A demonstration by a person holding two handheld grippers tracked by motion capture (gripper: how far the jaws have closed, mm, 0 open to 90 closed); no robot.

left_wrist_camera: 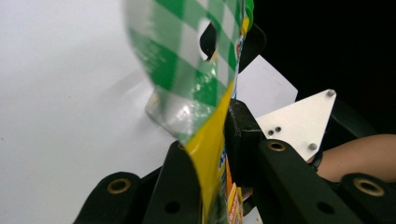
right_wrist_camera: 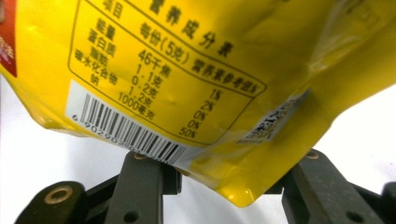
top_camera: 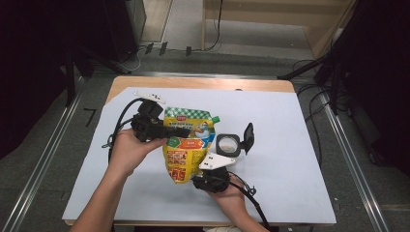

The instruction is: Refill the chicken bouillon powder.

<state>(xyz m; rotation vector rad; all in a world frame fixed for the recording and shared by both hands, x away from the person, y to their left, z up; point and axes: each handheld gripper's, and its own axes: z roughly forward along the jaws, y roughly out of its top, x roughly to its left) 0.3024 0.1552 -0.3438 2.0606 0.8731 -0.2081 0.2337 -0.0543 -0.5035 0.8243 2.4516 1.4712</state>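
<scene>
At table centre — yellow pouch (top_camera: 186, 145), held off the white sheet (top_camera: 290, 145) between two grippers.
We clamp its green-checked top, at ten o'clock, in the left gripper (left_wrist_camera: 219, 154), jaws narrow on the film; our right gripper (right_wrist_camera: 224, 186), at five o'clock, straddles the bottom corner — jaws partly apart, contact unclear. Round lidded jar (top_camera: 227, 143) sits at three o'clock.

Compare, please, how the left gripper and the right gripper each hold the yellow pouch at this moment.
The left gripper pinches the pouch thin upper edge by the green checks, jaws nearly together; the right gripper takes its bulkier bottom corner, jaws wider apart. The left reaches in from the side, the right from below. Both are hand-held with black jaws.
</scene>
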